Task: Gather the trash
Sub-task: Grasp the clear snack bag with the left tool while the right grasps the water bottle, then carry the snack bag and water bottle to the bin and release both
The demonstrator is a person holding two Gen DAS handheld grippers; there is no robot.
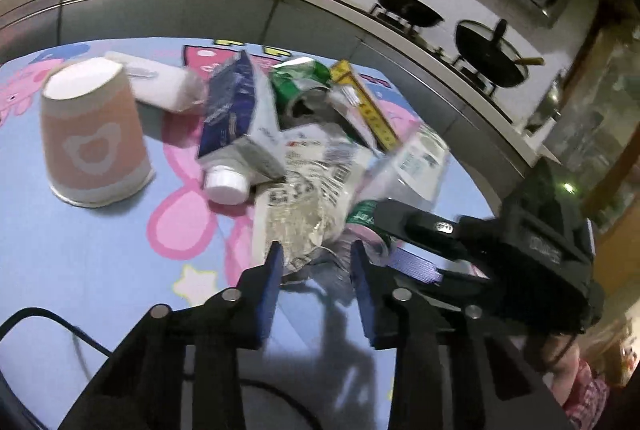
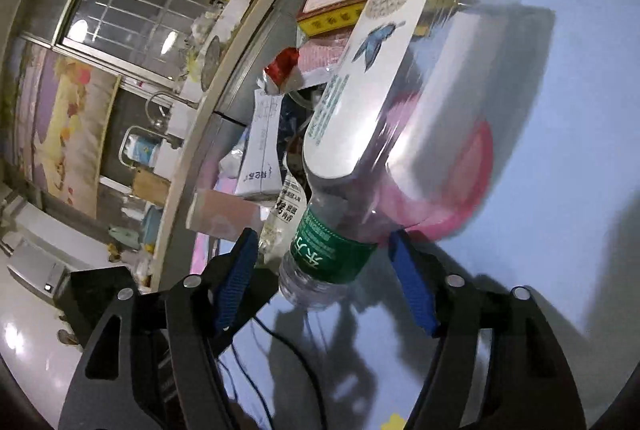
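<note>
**Inspector:** Two grippers at one heap. Findings?

**Assistant:** The left gripper [image 1: 316, 262] has its blue pads either side of a crumpled clear plastic wrapper with black print [image 1: 304, 206] at the near edge of the pile; whether they pinch it I cannot tell. The right gripper [image 2: 324, 254] stands open astride the neck of a clear plastic bottle with a green label band [image 2: 332, 250], pads not touching it.

**Inspector:** Why the heap?

**Assistant:** I judge the trash was gathered for collection: a blue-and-white carton with a white screw cap [image 1: 236, 118], a crushed green can [image 1: 300, 82] and a yellow-edged cardboard box [image 1: 368, 110] lean on one another. An upturned pink paper cup with a white heart [image 1: 94, 134] stands apart, left of the pile.

**Inspector:** Surface and room?

**Assistant:** A light-blue mat printed with pink cartoon pigs [image 1: 80, 250]. Beyond it runs a grey-fronted kitchen counter [image 1: 160, 2] carrying two black woks [image 1: 408, 6] on a hob.
</note>
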